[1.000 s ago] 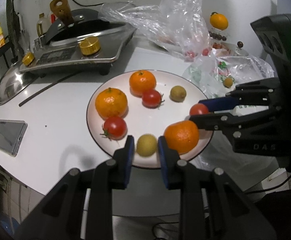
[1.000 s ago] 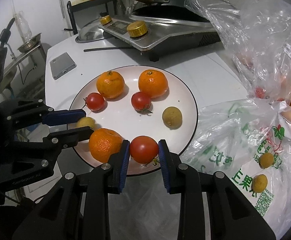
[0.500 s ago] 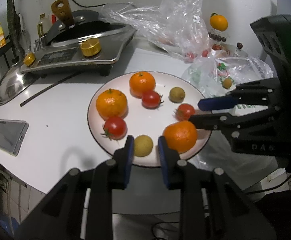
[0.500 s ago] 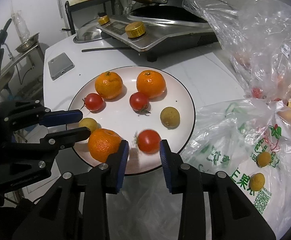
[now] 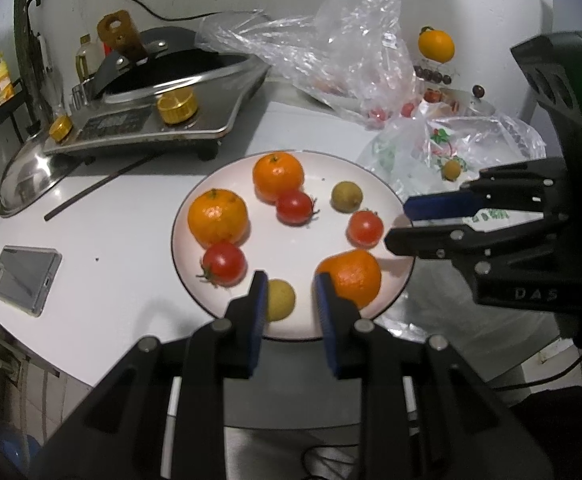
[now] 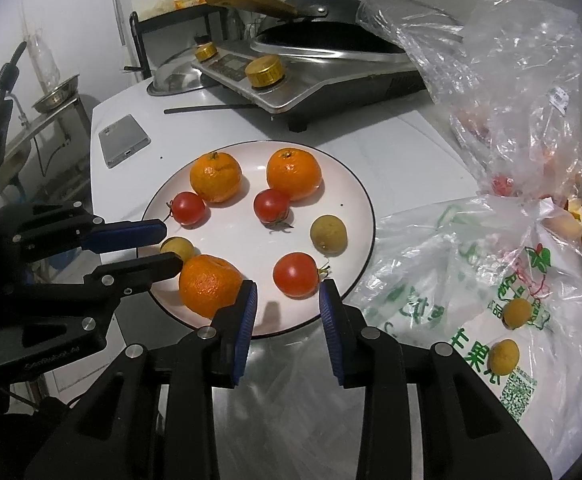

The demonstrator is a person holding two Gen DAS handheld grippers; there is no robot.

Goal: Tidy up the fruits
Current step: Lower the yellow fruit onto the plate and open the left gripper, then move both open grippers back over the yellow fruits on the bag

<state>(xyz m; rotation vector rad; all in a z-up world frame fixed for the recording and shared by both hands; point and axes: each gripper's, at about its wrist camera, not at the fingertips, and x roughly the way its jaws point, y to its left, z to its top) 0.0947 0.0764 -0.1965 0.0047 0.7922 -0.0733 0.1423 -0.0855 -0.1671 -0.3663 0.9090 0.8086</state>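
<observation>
A white plate (image 6: 251,240) holds several fruits: oranges, tomatoes and longans. My right gripper (image 6: 288,296) stands open at the plate's near rim. A red tomato (image 6: 295,274) lies loose just past its tips, beside an orange (image 6: 209,284). My left gripper (image 5: 291,296) has its jaws narrow, with nothing pressed between them. A yellow longan (image 5: 283,300) rests on the plate just beyond the left gripper's tips. It is partly hidden behind the left finger, and bare plate shows between it and the right finger. In the left wrist view the right gripper (image 5: 399,224) reaches in from the right, near the tomato (image 5: 366,227).
A steel cooker with a pan (image 5: 151,120) stands behind the plate, with a black rod (image 5: 95,192) and a lid (image 5: 27,184) beside it. A phone (image 5: 23,276) lies to the left. Plastic bags (image 6: 491,280) with loose longans lie to the right. The table edge runs under both grippers.
My right gripper has let go of the tomato, which rolled forward onto the plate. The longan that filled the gap between my left fingers now sits further off, partly behind the left finger.
</observation>
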